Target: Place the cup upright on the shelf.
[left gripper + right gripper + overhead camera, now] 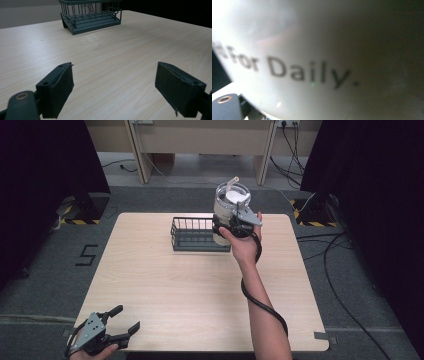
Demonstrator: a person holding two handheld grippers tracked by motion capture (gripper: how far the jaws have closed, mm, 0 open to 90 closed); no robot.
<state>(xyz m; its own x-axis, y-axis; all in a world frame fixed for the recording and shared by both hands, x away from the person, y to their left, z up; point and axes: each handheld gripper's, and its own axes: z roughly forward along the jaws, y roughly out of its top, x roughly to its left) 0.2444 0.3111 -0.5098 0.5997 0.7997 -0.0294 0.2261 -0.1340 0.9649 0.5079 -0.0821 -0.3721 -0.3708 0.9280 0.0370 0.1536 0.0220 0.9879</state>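
- The right tool (239, 221) was clamped on a white cup (231, 201), held up in the air above the right end of the basket (196, 234).
- The cup had a clear domed lid and a straw (232, 183) sticking out at a slant.
- In the right gripper view the cup wall (317, 50) sat pressed close to the camera, blurred, with the dark printed words "for Daily." across it.
- The right hand (245, 245) reached in from the near side, forearm stretched over the bench (200, 290), the black cable wound round that arm.
- The basket was a dark wire one, standing at the far middle of the bench; whether anything lay in it could not be told.
- The left tool (126, 320) rested at the near left corner of the bench, jaws spread wide with nothing between them.
- In the left gripper view both black pads (61, 87) stood far apart over bare wood, and the basket (91, 15) showed well ahead.
- The left hand (92, 351) held its tool low at the bench edge.
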